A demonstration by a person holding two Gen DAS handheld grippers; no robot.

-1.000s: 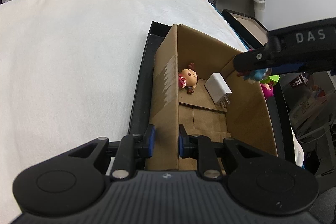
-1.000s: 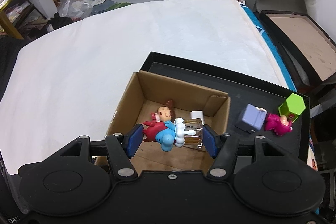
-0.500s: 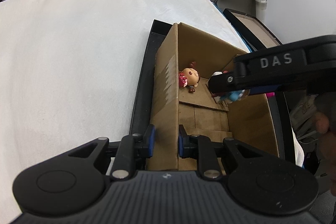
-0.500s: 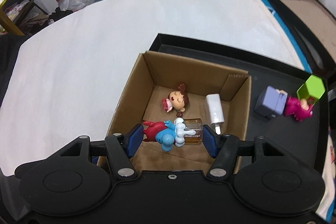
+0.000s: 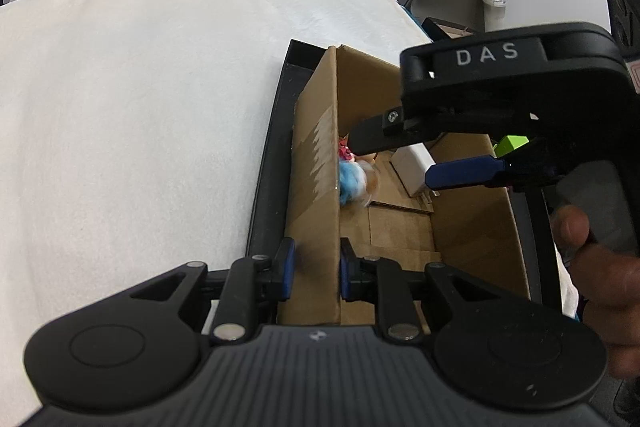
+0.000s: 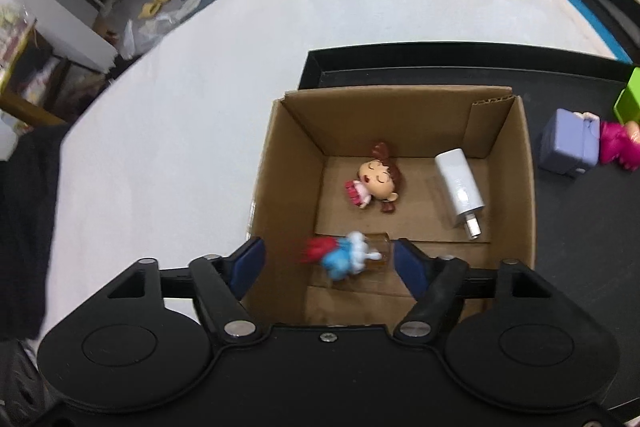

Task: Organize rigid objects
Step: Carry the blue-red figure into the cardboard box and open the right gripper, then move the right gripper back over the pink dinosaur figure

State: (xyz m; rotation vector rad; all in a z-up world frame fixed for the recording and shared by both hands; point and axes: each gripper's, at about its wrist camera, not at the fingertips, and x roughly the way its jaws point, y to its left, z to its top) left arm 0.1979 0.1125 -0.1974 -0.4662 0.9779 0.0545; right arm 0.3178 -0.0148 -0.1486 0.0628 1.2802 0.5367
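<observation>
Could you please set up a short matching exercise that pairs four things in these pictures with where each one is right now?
Things:
1. white charger
2. lilac block
3. blue and red figure
4. cardboard box wall

Places:
A. clamped by the left gripper
B. on the black tray, outside the box
C. between the opening pads of the right gripper
D. flat on the box floor, beside the doll

Pairs: 1-D, 2-B, 3-C, 4-A
</observation>
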